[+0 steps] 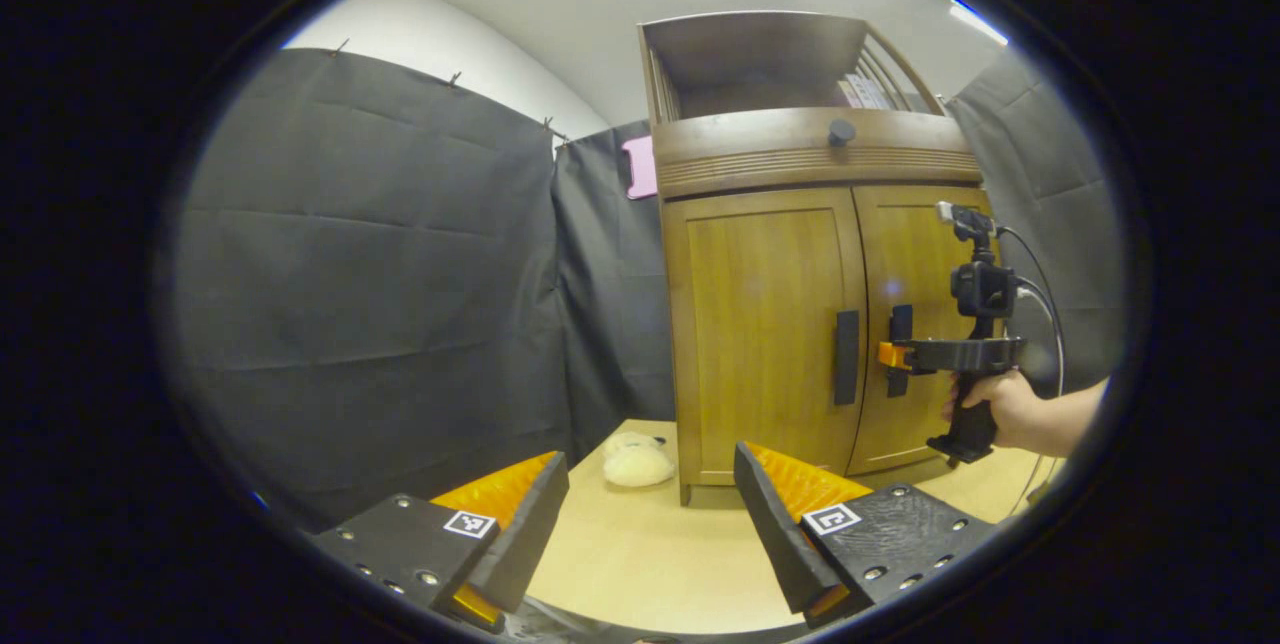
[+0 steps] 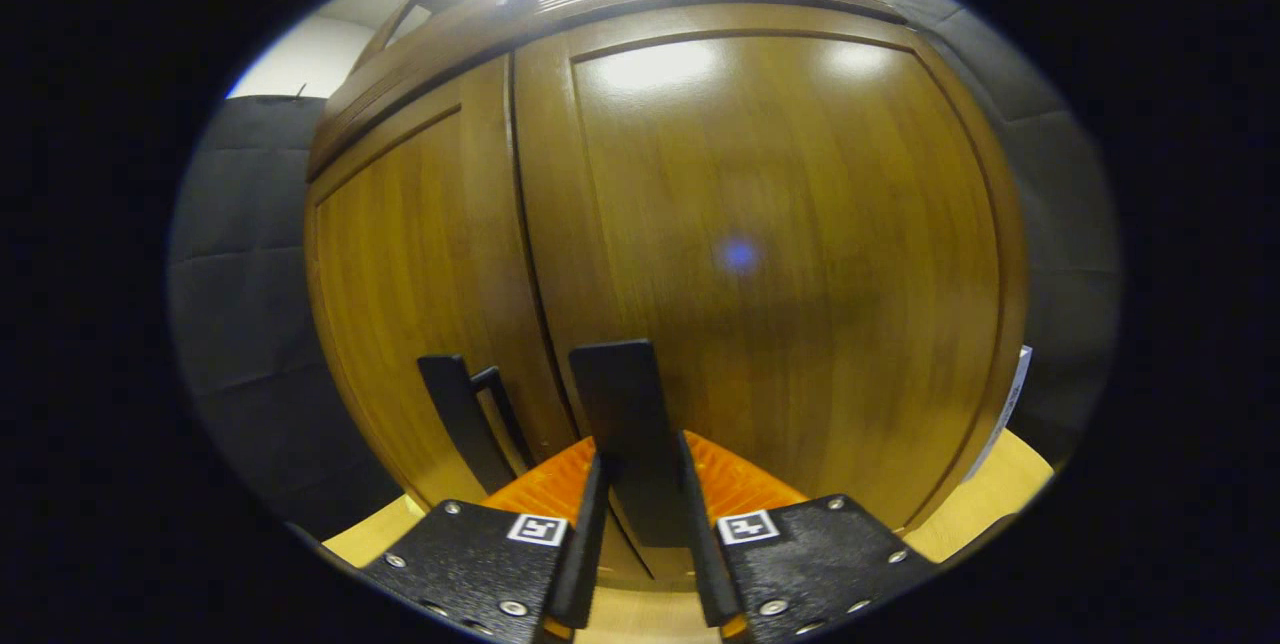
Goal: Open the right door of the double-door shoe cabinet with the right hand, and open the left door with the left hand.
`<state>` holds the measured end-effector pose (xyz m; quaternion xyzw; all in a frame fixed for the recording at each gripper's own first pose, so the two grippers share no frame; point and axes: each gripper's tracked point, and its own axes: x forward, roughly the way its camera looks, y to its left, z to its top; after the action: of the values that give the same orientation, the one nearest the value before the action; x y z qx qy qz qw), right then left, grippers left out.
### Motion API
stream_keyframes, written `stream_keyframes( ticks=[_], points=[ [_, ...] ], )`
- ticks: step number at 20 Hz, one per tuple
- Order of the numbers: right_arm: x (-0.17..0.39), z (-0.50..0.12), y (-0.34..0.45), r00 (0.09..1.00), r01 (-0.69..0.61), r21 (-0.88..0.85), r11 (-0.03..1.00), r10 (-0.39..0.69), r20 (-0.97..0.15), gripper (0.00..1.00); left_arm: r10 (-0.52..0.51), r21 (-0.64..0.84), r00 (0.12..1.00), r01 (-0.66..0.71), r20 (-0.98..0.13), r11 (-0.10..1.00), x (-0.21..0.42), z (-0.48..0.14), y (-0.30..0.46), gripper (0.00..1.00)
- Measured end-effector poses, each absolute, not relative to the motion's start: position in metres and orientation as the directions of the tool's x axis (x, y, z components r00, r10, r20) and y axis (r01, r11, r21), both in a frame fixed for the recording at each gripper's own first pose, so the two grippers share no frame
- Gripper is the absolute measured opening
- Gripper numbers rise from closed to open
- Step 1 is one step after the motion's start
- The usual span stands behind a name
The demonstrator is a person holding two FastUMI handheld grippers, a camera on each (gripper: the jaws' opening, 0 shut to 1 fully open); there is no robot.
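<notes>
Standing on a pale wooden table (image 1: pixel 640 554), a brown shoe cabinet (image 1: pixel 800 254) was seen in the left gripper view, with both doors shut. The left door (image 1: pixel 765 329) had a dark handle (image 1: pixel 846 357) near the middle gap. The right door (image 1: pixel 915 324) had its own dark handle (image 1: pixel 900 349) just beside that gap. A round dark knob (image 1: pixel 841 132) was seen on the band above the doors, and an open shelf sat on top.

The right gripper (image 1: pixel 893 355) was held by a hand (image 1: pixel 1000 409) (a cable hung behind it) and was placed at the right door's handle. In the right gripper view, the right gripper (image 2: pixel 640 509) was seen with one finger on each side of the right door's handle (image 2: pixel 630 424), and both fingers were pressed against it, so the handle was clamped. The right door (image 2: pixel 780 254) was seen very close, and the left door (image 2: pixel 400 294) and its handle (image 2: pixel 460 414) were seen beside it.

The left gripper (image 1: pixel 645 524) was held back from the cabinet, over the table, and its fingers were spread wide apart with nothing between them. A fluffy white thing (image 1: pixel 637 462) was seen on the table near the cabinet's left corner. A pink thing (image 1: pixel 641 167) was seen on the dark cloth wall behind.
</notes>
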<state>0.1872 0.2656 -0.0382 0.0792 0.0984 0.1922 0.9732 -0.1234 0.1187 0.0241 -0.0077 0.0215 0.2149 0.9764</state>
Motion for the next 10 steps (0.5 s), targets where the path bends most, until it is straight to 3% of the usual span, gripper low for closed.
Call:
stream_keyframes(
  ticks=[1,2,4,10],
  points=[
    [0.189,-0.041,0.262,0.908,-0.359,0.181,0.915,0.388,-0.157,0.38,0.416,-0.008,0.908,-0.417,-0.047,0.909,-0.121,0.022,0.118,0.95],
    [0.192,-0.040,0.261,0.909,-0.366,0.157,0.917,0.388,-0.153,0.30,0.409,-0.013,0.911,-0.410,-0.047,0.912,-0.119,0.022,0.117,1.00],
    [0.191,-0.037,0.257,0.905,-0.379,0.129,0.916,0.396,-0.157,0.23,0.390,-0.017,0.920,-0.391,-0.039,0.920,-0.112,0.022,0.113,1.00],
    [0.186,-0.037,0.260,0.889,-0.414,0.120,0.902,0.429,-0.159,0.22,0.322,-0.015,0.947,-0.322,0.002,0.947,-0.107,0.022,0.111,1.00]
  ],
)
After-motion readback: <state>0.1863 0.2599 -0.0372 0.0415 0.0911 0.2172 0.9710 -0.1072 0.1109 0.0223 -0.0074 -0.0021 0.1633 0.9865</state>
